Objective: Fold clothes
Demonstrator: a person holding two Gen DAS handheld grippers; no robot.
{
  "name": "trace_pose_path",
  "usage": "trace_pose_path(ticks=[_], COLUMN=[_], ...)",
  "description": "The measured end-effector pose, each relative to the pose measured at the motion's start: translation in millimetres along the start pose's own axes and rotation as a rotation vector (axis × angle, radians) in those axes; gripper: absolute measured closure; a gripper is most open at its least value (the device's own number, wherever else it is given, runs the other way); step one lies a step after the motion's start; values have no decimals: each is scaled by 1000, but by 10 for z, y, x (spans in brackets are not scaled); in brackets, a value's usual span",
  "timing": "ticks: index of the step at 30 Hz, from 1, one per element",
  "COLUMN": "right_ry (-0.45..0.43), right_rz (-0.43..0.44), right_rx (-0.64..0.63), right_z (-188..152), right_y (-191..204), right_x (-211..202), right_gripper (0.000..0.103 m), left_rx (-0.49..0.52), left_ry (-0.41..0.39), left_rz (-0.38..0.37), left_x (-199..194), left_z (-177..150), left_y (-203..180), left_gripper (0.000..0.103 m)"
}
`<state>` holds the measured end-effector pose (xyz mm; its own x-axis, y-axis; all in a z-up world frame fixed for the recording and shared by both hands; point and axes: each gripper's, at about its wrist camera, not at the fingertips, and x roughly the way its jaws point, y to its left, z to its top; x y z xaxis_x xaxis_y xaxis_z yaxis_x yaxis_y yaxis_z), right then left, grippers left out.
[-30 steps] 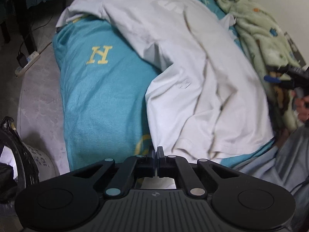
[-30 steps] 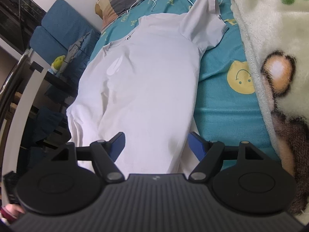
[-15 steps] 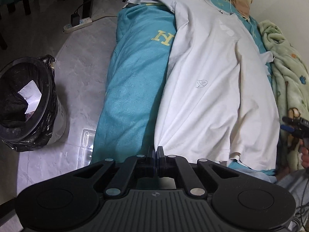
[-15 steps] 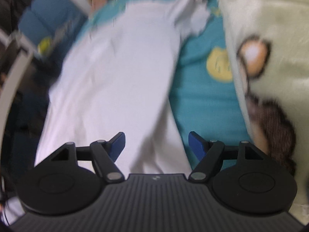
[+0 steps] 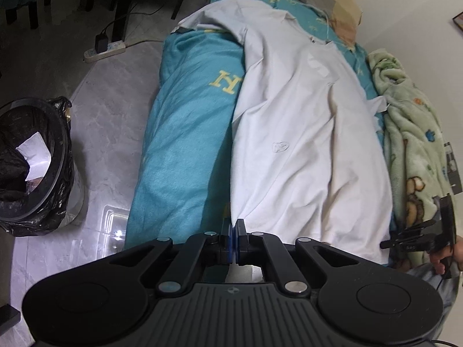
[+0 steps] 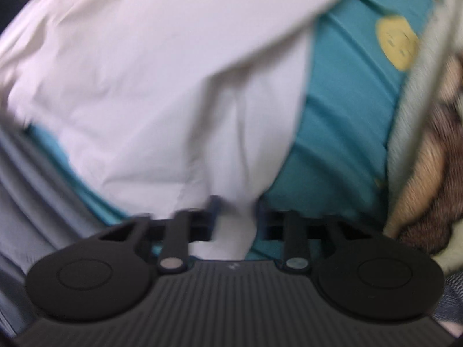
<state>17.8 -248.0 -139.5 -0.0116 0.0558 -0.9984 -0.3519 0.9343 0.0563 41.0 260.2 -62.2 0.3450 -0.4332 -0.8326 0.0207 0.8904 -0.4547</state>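
A white T-shirt [image 5: 303,144] lies lengthwise on the teal bed sheet [image 5: 185,144], collar far, hem near. My left gripper [image 5: 233,241] is shut on the hem's left corner at the mattress edge. In the left wrist view my right gripper [image 5: 396,238] sits by the hem's right corner, held by a person's hand [image 5: 445,257]. The blurred right wrist view looks straight down. There the right gripper [image 6: 235,219] has its jaws closing on a bunch of the T-shirt's [image 6: 144,86] hem, which fills the gap between the fingers.
A fleece blanket [image 5: 413,150] with bear prints lies along the bed's right side, close to the right gripper. A lined bin [image 5: 34,159] stands on the tiled floor at the left. A power strip [image 5: 104,50] lies farther back, and a pillow [image 5: 332,3] at the bed's head.
The left gripper drew the hem corner back and the shirt now lies flatter and straighter. The right gripper tipped down onto the hem's right corner, and its wide jaws narrowed around the cloth.
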Motion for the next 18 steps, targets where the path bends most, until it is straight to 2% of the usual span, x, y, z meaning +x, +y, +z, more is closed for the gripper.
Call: trace_pose_path(ticks=[2,5,9,14,18], right_ry=[12,23,57,88,-1], right_rz=[-46,-66,-93,-82,-17], right_rx=[-79,-145,-186,-137,-41], right_z=[-36,-126,-284,-380,-369], right_y=[142,206,195,121,3], right_x=[-102,-335,-491,-331,-562], right_gripper=[98,99,99,98,95], left_rx=[3,21,35,-2,8], left_ry=[-21,-46,-23,-12,-60], left_rz=[-23,-53,-27,15,40], left_x=[-110,-274,-338,-164,-225], left_z=[8,-17,-131,-300,-335], left_y=[-21,-43,27,228,206], left_gripper=[102,102,102,101,98])
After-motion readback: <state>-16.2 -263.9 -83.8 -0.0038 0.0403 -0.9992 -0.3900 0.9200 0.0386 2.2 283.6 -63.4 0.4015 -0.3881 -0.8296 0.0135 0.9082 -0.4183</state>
